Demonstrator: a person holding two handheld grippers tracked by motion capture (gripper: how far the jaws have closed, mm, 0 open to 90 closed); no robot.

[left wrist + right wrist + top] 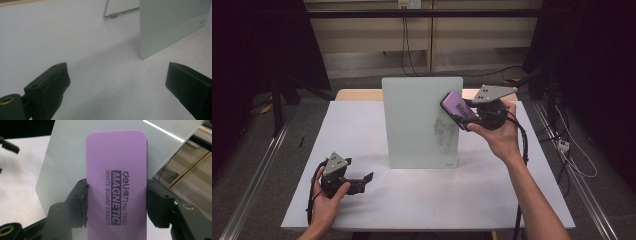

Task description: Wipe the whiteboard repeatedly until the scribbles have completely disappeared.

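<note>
bench (362, 200): white top; no containers on it.
whiteboard (412, 120): stands upright mid-bench; faint pen marks remain at its lower right, so wiping looks unfinished.
eraser (116, 185): purple, clamped by the right tool (117, 202), near the board's upper right.
left tool (117, 85): jaws wide apart, holding nothing, low over the bench.

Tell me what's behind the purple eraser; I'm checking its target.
The board stands behind the eraser, which the right gripper holds. Marks show below it; any beneath it are covered.
</note>
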